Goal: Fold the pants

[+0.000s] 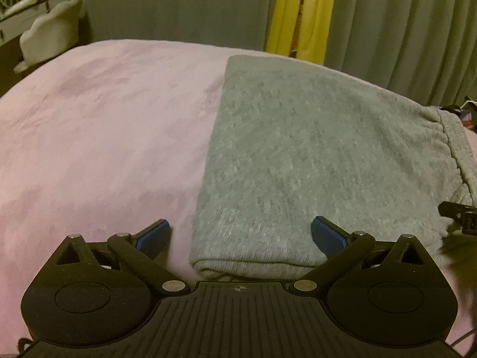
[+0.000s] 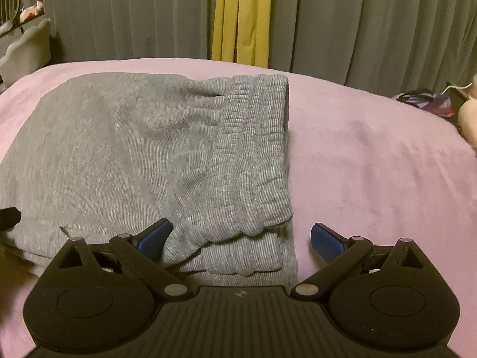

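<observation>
Pink plush bed cover (image 1: 89,137) carries soft, light, folded grey knit sweatpants (image 1: 313,155). Both tools, left (image 1: 241,234) and right (image 2: 241,238), are spread wide, holding nothing (best pinched at the thick ribbed waistband (image 2: 253,155)).

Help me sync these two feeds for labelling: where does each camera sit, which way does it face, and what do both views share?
Left wrist: on the left gripper, looking forward across the folded end of the grey pants; its open blue-padded fingers show, plus the other gripper's tip at the right edge.
Right wrist: on the right gripper, facing the ribbed waistband; its fingers are open too.
Shared: pants, pink bedcover, grey curtains with a yellow strip.
</observation>
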The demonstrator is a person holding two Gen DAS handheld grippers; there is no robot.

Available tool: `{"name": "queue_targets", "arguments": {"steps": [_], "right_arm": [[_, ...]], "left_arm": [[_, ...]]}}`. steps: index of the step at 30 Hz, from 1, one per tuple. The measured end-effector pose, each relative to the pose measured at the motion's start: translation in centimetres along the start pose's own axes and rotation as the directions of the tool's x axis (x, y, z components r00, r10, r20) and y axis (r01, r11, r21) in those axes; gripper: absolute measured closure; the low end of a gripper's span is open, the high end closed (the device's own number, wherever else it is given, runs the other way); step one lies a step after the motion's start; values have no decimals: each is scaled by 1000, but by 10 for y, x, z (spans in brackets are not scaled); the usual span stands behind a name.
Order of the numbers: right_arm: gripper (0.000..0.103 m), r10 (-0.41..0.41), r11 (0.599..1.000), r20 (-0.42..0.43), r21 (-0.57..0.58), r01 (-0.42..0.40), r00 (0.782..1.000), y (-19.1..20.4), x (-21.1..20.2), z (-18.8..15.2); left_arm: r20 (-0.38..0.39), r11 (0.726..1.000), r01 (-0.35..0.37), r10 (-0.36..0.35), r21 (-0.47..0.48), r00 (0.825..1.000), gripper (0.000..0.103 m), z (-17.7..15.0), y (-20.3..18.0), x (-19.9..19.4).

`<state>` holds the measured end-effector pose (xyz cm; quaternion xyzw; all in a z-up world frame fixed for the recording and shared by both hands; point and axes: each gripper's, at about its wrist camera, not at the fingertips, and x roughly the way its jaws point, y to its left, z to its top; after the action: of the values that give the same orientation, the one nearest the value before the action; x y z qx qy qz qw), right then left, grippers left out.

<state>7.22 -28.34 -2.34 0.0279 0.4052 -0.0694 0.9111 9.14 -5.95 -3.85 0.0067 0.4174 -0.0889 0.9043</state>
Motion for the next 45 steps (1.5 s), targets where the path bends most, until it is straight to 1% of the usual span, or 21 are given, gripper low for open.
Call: {"name": "queue_targets", "arguments": {"steps": [3, 6, 8, 10, 12, 13, 15, 16, 18, 21, 25, 29, 32, 33, 35, 37, 38, 40, 42, 43, 45], "right_arm": [[4, 3, 1000, -1, 18, -3, 1000, 10, 3, 2], [4, 43, 991, -32, 125, -38, 999, 0, 7, 0], [4, 47, 986, -32, 159, -41, 998, -4, 4, 0], [4, 22, 989, 16, 146, -24, 1000, -2, -8, -1], [5, 15, 994, 93, 104, -25, 996, 5, -24, -4], [8, 40, 995, 139, 83, -52, 989, 8, -34, -5], [27, 81, 995, 212, 42, -92, 974, 16, -48, -9], [31, 90, 995, 235, 20, -98, 968, 21, -52, -11], [60, 141, 990, 236, -21, -140, 961, 30, -52, -13], [66, 176, 984, 188, -71, -165, 966, 42, -40, -15], [67, 135, 985, 106, -118, -123, 985, 53, -27, -18], [68, 107, 982, 76, -164, -94, 991, 61, -12, -22], [68, 89, 979, 90, -189, -71, 992, 64, -12, -19], [66, 99, 981, 95, -174, -81, 991, 62, -16, -19], [63, 151, 984, 88, -105, -142, 985, 48, -32, -19], [52, 174, 984, 85, -44, -171, 981, 38, -42, -22], [44, 169, 986, 80, -12, -169, 982, 34, -44, -22], [41, 148, 987, 41, 52, -150, 988, 27, -40, -22], [37, 120, 986, -19, 117, -117, 993, 20, -27, -24], [35, 150, 974, -39, 176, -141, 988, 10, -18, -23], [31, 184, 954, -23, 244, -174, 983, 0, -11, -21]], "left_arm": [[0, 1000, -9, 9, -4, 1000, 0, -4, 1, -2], [-4, 1000, -22, 22, -14, 1000, 0, -7, 3, -5], [5, 999, -31, 31, -40, 1000, 0, -9, 5, -10], [27, 997, -37, 39, -60, 999, 0, -10, 7, -17], [86, 997, -38, 44, -65, 995, 0, -11, 7, -28], [110, 997, -38, 45, -63, 993, 0, -11, 6, -32], [141, 998, -24, 33, -64, 990, 0, -11, 3, -37], [146, 998, -21, 29, -61, 989, 0, -11, 2, -37], [144, 999, -20, 26, -41, 989, 0, -12, -4, -34], [126, 999, -32, 32, -5, 992, 0, -14, -13, -28], [70, 996, -89, 88, 17, 994, 0, -15, -16, -16], [15, 995, -98, 98, -13, 995, 0, -14, -8, 0], [26, 995, -91, 92, -47, 995, 0, -14, -5, -10], [33, 995, -82, 84, -58, 996, 0, -15, -3, -15], [36, 995, -56, 59, -81, 998, 0, -15, 1, -24], [7, 991, -43, 44, -124, 999, 0, -13, 7, -23], [-19, 988, -55, 52, -146, 998, 0, -13, 10, -20], [-39, 980, -64, 57, -190, 998, 0, -13, 16, -19], [-44, 974, -102, 95, -201, 995, 0, -12, 20, -17], [-60, 970, -123, 113, -207, 992, 0, -12, 21, -14], [-64, 969, -124, 113, -216, 992, 0, -11, 23, -14]]}}
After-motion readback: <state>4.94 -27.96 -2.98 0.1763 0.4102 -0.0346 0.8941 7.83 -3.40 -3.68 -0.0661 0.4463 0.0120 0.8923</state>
